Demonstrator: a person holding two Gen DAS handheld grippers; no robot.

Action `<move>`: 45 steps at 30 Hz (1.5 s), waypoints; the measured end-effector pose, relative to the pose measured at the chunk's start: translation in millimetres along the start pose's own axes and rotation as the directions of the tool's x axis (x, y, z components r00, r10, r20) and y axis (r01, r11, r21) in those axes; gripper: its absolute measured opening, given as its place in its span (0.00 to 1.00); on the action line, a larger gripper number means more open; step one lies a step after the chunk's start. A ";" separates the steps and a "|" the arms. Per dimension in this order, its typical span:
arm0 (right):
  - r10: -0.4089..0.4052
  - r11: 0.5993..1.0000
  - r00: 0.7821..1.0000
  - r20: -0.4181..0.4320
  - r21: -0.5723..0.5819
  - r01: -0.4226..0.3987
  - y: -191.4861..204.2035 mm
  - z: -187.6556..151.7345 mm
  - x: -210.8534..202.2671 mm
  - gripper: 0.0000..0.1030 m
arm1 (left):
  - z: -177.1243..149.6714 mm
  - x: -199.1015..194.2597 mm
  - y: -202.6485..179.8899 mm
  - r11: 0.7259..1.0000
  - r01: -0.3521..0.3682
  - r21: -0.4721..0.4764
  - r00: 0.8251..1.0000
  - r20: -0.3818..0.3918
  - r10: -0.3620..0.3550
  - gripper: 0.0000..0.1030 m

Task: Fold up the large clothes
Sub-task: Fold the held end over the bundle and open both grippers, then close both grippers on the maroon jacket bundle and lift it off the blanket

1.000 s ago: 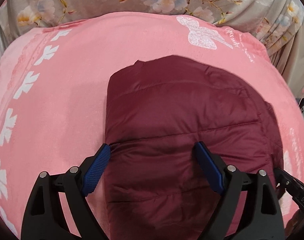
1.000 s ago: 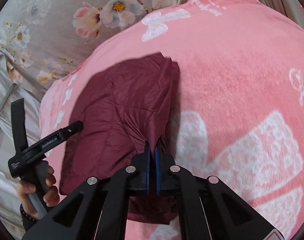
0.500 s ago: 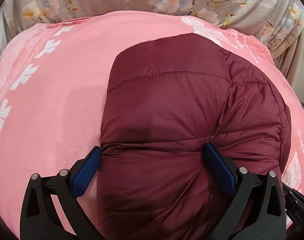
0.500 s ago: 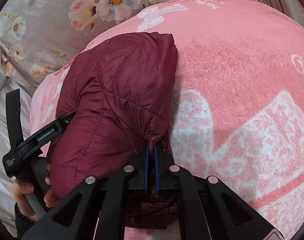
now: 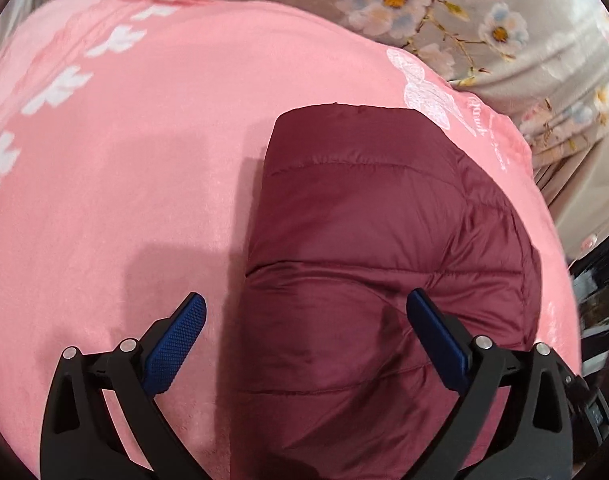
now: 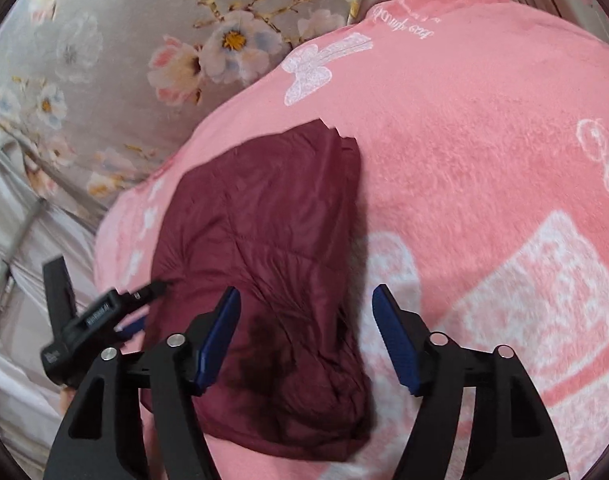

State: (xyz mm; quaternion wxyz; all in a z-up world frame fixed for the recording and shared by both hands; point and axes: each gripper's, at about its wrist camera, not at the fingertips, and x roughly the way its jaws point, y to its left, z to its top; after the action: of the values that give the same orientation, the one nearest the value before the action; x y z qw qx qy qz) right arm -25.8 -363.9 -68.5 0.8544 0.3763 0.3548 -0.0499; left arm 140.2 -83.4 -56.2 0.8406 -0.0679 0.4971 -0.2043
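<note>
A dark red quilted puffer jacket (image 5: 384, 248) lies folded into a compact block on a pink blanket (image 5: 124, 160). It also shows in the right wrist view (image 6: 264, 240). My left gripper (image 5: 304, 328) is open and empty above the jacket's near left edge; its right finger is over the fabric, its left finger over the blanket. My right gripper (image 6: 306, 328) is open and empty above the jacket's near right edge. The left gripper's black body (image 6: 88, 320) shows at the left of the right wrist view.
The pink blanket (image 6: 484, 140) has white bow and leaf prints and covers a bed. Grey floral bedding (image 5: 484, 20) lies beyond it, also in the right wrist view (image 6: 124, 60). Dark clutter (image 5: 600, 300) sits past the blanket's right edge.
My right gripper, shut on the jacket's edge before, has opened and let it go. The jacket, lifted half a second ago, has dropped flat onto the blanket. My left gripper has pulled back.
</note>
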 end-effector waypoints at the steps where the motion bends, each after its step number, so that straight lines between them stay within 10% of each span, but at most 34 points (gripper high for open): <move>1: 0.004 1.000 1.000 -0.015 0.011 -0.004 -2.0 4.2 5.9 0.68 | 2.5 3.0 2.5 0.999 0.022 -0.027 1.000 -0.021 -0.022 0.95; 8: 0.059 0.996 0.997 -0.058 0.077 -0.054 -11.4 1.0 33.9 0.71 | 4.4 26.3 -4.0 0.996 0.069 -0.061 0.992 -0.104 -0.075 0.95; 21: 0.084 0.995 0.996 0.016 -0.056 -0.083 -0.1 -7.8 40.9 0.73 | -3.3 34.4 -10.5 0.998 0.056 0.011 0.998 -0.018 -0.056 0.96; 29: 0.144 0.988 0.990 -0.005 -0.048 -0.144 -4.6 -4.5 48.7 0.50 | -5.2 36.8 -12.6 0.997 0.052 0.056 0.998 0.022 -0.053 0.96; 37: 0.152 0.987 0.988 0.023 -0.064 -0.151 15.7 0.5 22.0 0.19 | 0.2 -7.4 -29.7 0.991 0.066 0.113 0.997 0.038 -0.071 0.45; 45: 0.190 0.966 0.961 0.203 -0.213 -0.146 72.3 0.1 -68.0 0.18 | 0.4 -105.4 -72.8 0.957 0.126 0.259 0.967 0.184 -0.178 0.36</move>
State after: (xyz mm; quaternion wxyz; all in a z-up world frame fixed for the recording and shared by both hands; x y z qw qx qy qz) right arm -50.8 -324.9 19.2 0.9226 0.3114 0.2271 0.0164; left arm 75.9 -106.1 52.2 0.8710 -0.0223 0.3717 -0.3204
